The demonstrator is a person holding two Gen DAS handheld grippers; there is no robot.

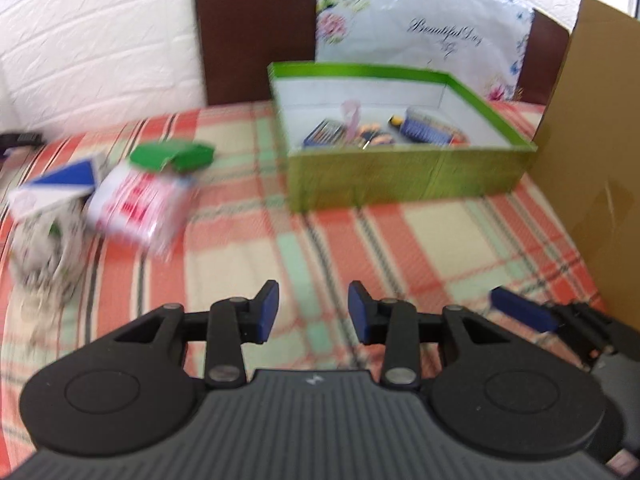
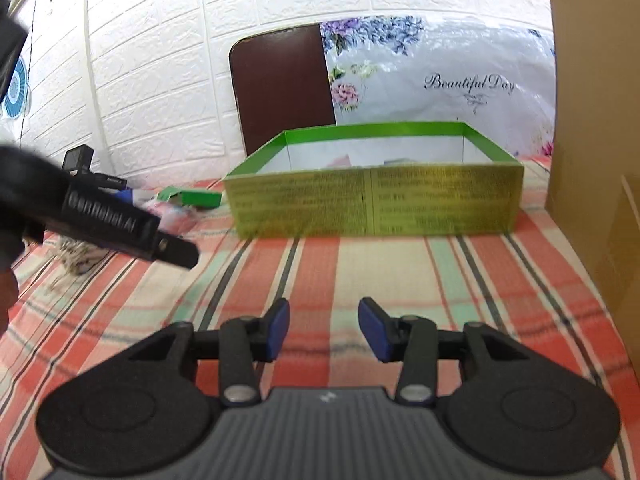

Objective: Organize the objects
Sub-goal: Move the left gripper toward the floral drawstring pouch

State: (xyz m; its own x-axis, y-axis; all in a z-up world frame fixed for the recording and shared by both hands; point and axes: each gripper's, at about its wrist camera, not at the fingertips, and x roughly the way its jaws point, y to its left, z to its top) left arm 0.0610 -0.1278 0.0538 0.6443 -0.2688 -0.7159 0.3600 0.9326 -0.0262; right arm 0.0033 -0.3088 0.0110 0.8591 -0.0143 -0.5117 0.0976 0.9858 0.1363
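L wrist view: left tongs [image 1: 313, 310] spread, empty. Loose cartons [image 1: 136, 204] lie ahead-left on the plaid table [image 1: 400, 248]; green box [image 1: 400, 168] ahead-right, already holding small items.

R wrist view: right tongs [image 2: 323, 330] spread, empty, green box [image 2: 372, 204] straight ahead. Left arm looks nearer the cartons.

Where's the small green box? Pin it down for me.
In the left wrist view the small green box lies on the plaid cloth, left of the big green tray, just behind the white-and-red packet.
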